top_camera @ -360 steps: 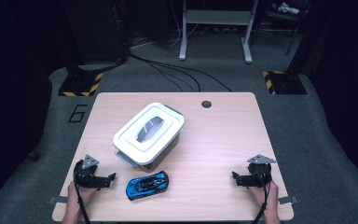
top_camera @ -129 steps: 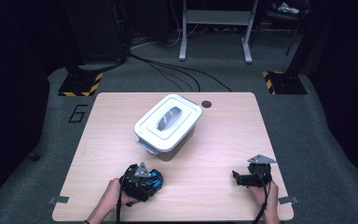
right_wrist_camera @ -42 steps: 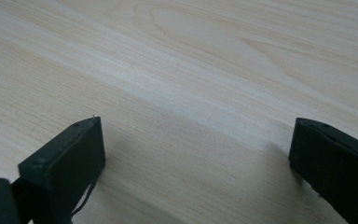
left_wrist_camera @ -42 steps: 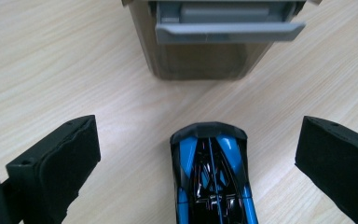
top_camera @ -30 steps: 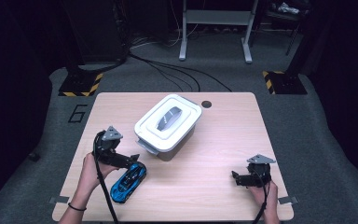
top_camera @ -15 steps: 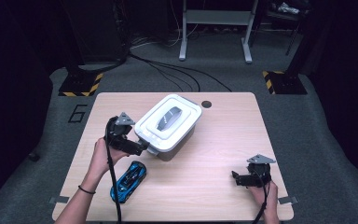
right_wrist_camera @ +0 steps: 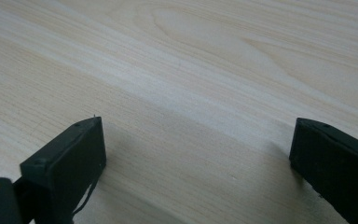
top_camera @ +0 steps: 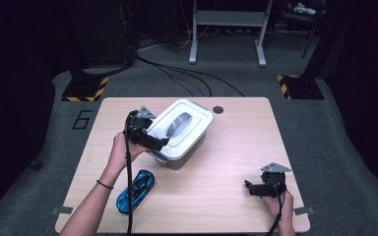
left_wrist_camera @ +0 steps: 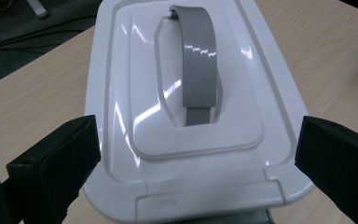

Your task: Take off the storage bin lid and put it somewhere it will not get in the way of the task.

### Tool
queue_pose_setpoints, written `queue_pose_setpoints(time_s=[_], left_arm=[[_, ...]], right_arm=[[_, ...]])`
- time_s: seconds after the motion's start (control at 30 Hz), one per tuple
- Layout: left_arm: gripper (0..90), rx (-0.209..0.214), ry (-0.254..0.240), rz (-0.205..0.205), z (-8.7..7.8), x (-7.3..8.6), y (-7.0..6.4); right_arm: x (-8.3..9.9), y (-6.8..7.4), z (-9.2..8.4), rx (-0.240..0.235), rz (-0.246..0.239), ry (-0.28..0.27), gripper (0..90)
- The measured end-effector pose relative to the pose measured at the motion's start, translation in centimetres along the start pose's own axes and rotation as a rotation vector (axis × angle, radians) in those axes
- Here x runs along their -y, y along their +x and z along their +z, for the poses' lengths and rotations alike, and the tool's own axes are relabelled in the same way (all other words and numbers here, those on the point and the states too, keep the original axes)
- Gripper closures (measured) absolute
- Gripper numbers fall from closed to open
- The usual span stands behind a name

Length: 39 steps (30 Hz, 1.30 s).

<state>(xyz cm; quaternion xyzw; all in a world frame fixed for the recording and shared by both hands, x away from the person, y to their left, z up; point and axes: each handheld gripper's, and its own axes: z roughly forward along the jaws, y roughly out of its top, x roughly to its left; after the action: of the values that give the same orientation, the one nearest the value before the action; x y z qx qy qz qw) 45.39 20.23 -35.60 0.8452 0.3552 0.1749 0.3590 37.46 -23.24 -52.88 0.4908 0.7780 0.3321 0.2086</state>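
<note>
Left tongs (top_camera: 158, 143) in high view: tips dark against white lid (top_camera: 181, 129), gap between jaws too small to read there. Box (left_wrist_camera: 186, 116) near end cut by bottom edge in left gripper view; grey body under lid mostly hidden. Both jaws cut at frame edges in that view. Blue toy car (top_camera: 136, 190) partly crossed by cable and forearm. Right tongs (right_wrist_camera: 198, 154): jaw bases cut by bottom edge in right gripper view. Bench (right_wrist_camera: 214, 56) far grain blurred.

A light wooden table (top_camera: 236, 147) carries a white lidded box (top_camera: 182, 135) near its middle. A blue toy car (top_camera: 135, 190) lies on the wood near the box, toward the person's side. A small round hole (top_camera: 218, 109) sits just behind the box.
</note>
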Motion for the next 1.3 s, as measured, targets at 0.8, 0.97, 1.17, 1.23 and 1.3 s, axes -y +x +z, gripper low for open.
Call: queue_pose_setpoints(time_s=[0.8,0.97,1.17,1.23,1.3], left_arm=[[11.4,-0.022,0.034,0.034,5.7,-4.6,0.0],[31.0,-0.031,0.023,0.055,6.1,-5.0,-0.2],[48.6,-0.046,0.034,0.078,6.7,-5.4,-0.7],[52.0,-0.052,0.038,0.087,6.7,-5.4,-0.7],[62.8,-0.052,0.032,0.074,6.8,-5.4,-1.0]], right_arm=[[0.0,0.0,0.0,-0.001,0.000,0.000,3.0],[0.0,0.0,0.0,-0.001,-0.001,0.000,2.9],[0.0,0.0,0.0,-0.001,0.002,-0.001,3.0],[0.0,0.0,0.0,-0.002,0.002,-0.001,3.0],[0.0,0.0,0.0,-0.003,0.000,-0.001,3.0]])
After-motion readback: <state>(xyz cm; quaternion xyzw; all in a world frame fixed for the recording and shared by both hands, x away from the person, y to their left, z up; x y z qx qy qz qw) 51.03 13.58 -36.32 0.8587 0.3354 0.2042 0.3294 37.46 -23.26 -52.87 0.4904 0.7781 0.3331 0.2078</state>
